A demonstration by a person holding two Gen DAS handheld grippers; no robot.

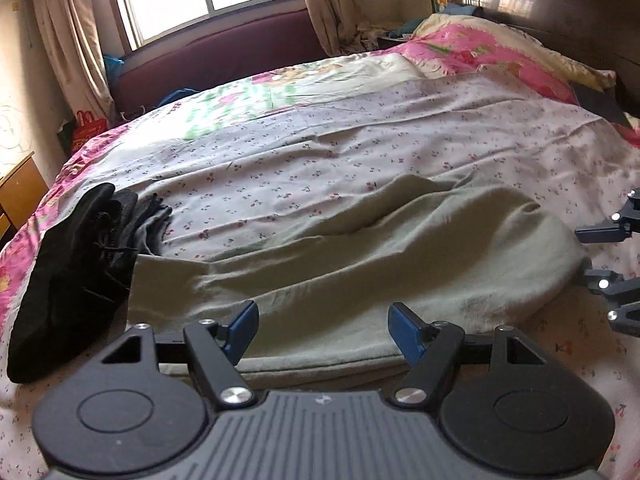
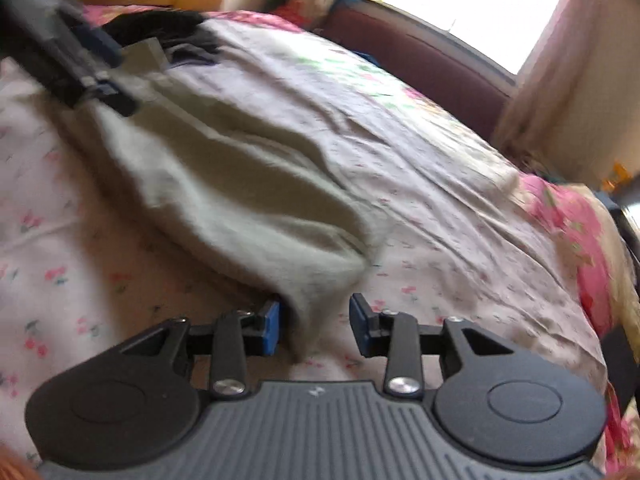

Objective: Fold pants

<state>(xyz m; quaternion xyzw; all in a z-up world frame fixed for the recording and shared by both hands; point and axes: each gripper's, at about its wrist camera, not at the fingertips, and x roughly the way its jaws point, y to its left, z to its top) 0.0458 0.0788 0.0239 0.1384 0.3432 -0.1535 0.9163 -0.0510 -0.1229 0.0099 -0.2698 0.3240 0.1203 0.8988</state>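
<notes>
Grey-green pants [image 1: 360, 264] lie spread across the bed, folded lengthwise, and also show in the right wrist view [image 2: 240, 184]. My left gripper [image 1: 322, 330] is open, its blue pads over the near long edge of the pants. My right gripper [image 2: 314, 326] is open with a corner of the pants lying between its pads, not clamped. The right gripper shows at the right end of the pants in the left wrist view [image 1: 604, 256]. The left gripper shows blurred at the far end in the right wrist view [image 2: 100, 76].
A stack of folded dark clothes [image 1: 76, 276] sits at the left end of the pants. The bed has a flowered sheet [image 1: 360, 152] and a pink quilt with pillow [image 1: 480, 48] at the headboard. A window, curtains and a wooden desk [image 1: 16, 196] lie beyond.
</notes>
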